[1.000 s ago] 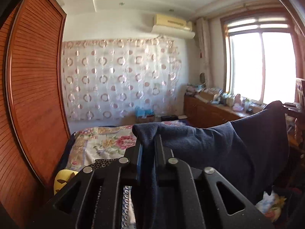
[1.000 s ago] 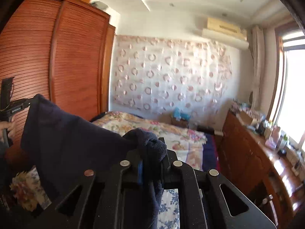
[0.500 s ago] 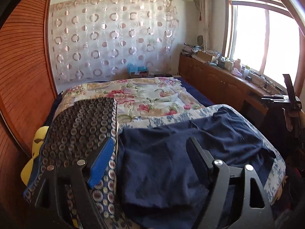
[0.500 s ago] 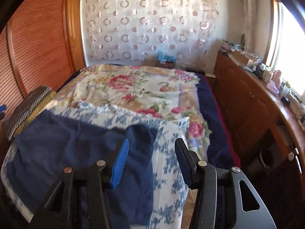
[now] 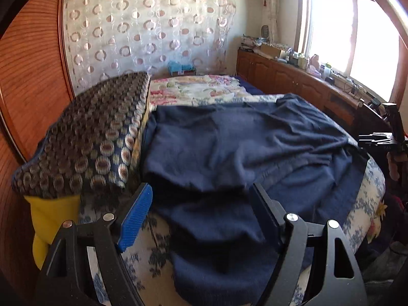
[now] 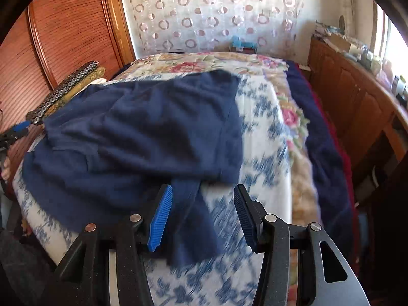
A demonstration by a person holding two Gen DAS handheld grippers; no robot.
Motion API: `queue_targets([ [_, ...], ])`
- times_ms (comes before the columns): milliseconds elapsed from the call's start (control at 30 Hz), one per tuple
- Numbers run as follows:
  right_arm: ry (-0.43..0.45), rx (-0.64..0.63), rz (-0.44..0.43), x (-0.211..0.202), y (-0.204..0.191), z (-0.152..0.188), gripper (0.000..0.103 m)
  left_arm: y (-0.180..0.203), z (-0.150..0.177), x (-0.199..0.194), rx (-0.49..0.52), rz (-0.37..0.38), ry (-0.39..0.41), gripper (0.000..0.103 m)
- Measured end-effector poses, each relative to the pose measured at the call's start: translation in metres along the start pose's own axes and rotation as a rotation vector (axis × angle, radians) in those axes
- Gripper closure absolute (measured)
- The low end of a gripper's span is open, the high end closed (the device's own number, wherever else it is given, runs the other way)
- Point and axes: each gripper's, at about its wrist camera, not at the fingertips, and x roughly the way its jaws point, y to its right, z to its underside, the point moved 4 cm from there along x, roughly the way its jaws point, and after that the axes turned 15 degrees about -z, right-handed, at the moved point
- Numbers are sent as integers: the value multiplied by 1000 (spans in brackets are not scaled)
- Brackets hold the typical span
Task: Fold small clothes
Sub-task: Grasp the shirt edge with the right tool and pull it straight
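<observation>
A dark navy garment (image 5: 242, 150) lies spread on the blue-and-white floral bed cover (image 5: 150, 252), folded over itself with rumpled layers. It also shows in the right wrist view (image 6: 153, 137). My left gripper (image 5: 201, 196) is open and empty, low over the garment's near left part, which hangs over the bed edge. My right gripper (image 6: 201, 196) is open and empty over the garment's near right corner, where a narrow strip (image 6: 193, 219) trails toward me. The right gripper's body (image 5: 387, 137) shows at the far right of the left wrist view.
A patterned dark cushion (image 5: 86, 137) on a yellow pillow (image 5: 48, 219) lies left of the garment. A flowered quilt (image 6: 204, 61) covers the far bed. A wooden wardrobe (image 6: 71, 25) stands left, a cluttered wooden cabinet (image 5: 293, 76) under the window right.
A second ago both grippers held the garment up, shut on it. They let it go onto the bed, opened, and now hover lower and closer over its near edge.
</observation>
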Motion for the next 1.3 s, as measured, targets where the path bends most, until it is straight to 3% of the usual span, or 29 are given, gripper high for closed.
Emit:
queue_targets([
  [200,-13,8,-31,-5,1,5,51,-7,32,10,-27,-36,-63,24],
  [367,-29,-18,-1,4,6,8,51,-11,44,14,-21,-78,-77,24],
  [467,-41,-38,23,5,8,5,62,-14,48,14,-20,-93,-83,24],
  [567,-49,-54,23,7,8,4,81,-16,50,15,-26,-93,-86,24],
  [600,-53,-63,23,7,8,4,94,-17,51,15,-26,-94,-85,24],
  [633,-55,-74,31,6,8,3,98,-17,51,15,-26,-95,-87,24],
  [900,77,-29,105,-42,11,5,99,-17,62,12,-27,-91,-114,24],
  [1067,57,15,151,-42,21,22,99,-17,72,6,-33,-65,-126,24],
  [1133,50,33,161,-35,26,23,99,-18,75,3,-46,-42,-129,31],
  [1300,50,52,161,-25,28,15,99,-19,77,-4,-71,12,-127,63],
])
